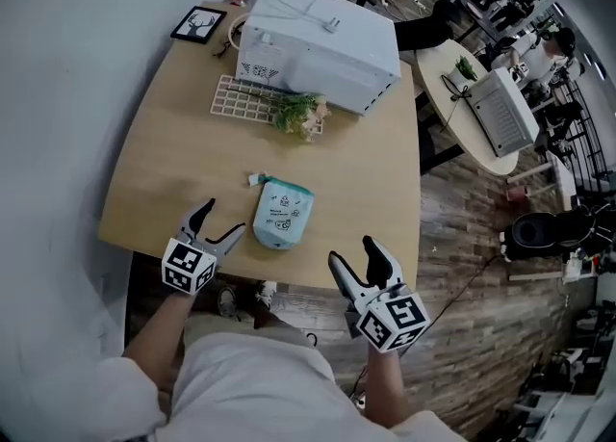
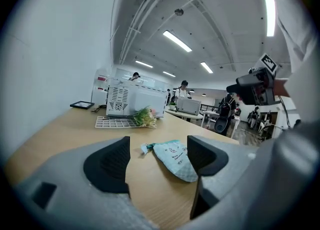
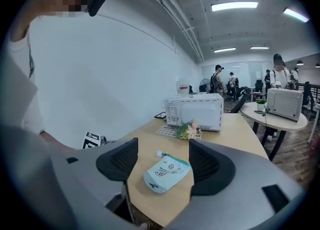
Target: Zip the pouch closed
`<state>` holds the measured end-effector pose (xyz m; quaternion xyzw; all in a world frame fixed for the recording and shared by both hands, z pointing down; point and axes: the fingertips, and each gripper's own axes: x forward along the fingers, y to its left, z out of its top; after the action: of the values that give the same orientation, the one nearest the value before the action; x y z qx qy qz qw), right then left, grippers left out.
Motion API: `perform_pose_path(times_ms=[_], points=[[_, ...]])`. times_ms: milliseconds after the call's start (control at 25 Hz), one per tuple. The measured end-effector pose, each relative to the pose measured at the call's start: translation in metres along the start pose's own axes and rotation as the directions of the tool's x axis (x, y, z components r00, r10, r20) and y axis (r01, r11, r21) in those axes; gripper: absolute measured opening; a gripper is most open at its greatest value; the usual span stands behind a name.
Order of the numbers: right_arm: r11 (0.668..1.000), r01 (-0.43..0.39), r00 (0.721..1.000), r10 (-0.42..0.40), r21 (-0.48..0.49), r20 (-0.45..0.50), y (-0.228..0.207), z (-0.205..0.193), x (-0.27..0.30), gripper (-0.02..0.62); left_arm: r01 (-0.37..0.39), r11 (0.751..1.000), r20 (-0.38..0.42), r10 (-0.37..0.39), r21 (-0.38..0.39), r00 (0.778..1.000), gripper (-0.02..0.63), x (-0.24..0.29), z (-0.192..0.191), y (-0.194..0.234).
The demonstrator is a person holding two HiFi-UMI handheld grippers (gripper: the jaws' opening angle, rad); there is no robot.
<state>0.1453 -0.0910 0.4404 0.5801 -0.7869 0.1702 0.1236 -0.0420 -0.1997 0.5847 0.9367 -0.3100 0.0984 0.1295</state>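
1. Head view showed left gripper (image 1: 223, 218) and right gripper (image 1: 352, 249) at the table's (image 1: 173, 142) near edge, jaws apart, empty.
2. Pouch (image 1: 281, 213) lay flat just beyond, untouched; its pull (image 1: 255, 178) seemed at the far corner.
3. Tugging it unpinned could drag the pouch.

Open-plan office: a wooden desk (image 1: 164, 161), ceiling strip lights (image 2: 176, 41), people (image 3: 218, 79) standing by further tables (image 3: 295, 122)
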Motion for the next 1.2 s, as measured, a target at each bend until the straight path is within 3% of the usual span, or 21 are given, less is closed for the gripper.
perform_pose_path(times_ms=[360, 600, 760, 1040, 1200], points=[[0.998, -0.054, 0.998, 0.054, 0.02, -0.026, -0.044, 0.006, 0.058, 0.295, -0.068, 0.997, -0.09, 0.065, -0.038, 0.994, 0.29, 0.06, -0.01, 0.03], [0.997, -0.066, 0.997, 0.068, 0.037, -0.047, -0.064, 0.005, 0.078, 0.295, -0.056, 0.998, -0.177, 0.052, -0.019, 0.983, 0.279, 0.101, -0.025, 0.043], [0.996, -0.063, 0.995, 0.067, 0.055, -0.07, -0.077, -0.003, 0.082, 0.295, -0.025, 1.0, -0.259, 0.02, -0.018, 0.966, 0.239, 0.128, -0.04, 0.044], [0.994, -0.067, 0.994, 0.073, 0.09, -0.075, -0.096, -0.011, 0.088, 0.296, -0.019, 0.998, -0.347, 0.0, -0.052, 0.938, 0.242, 0.153, -0.058, 0.049], [0.992, -0.078, 0.994, 0.085, 0.103, -0.075, -0.099, -0.014, 0.09, 0.296, -0.02, 1.0, -0.379, 0.016, -0.008, 0.925, 0.218, 0.156, -0.064, 0.046]])
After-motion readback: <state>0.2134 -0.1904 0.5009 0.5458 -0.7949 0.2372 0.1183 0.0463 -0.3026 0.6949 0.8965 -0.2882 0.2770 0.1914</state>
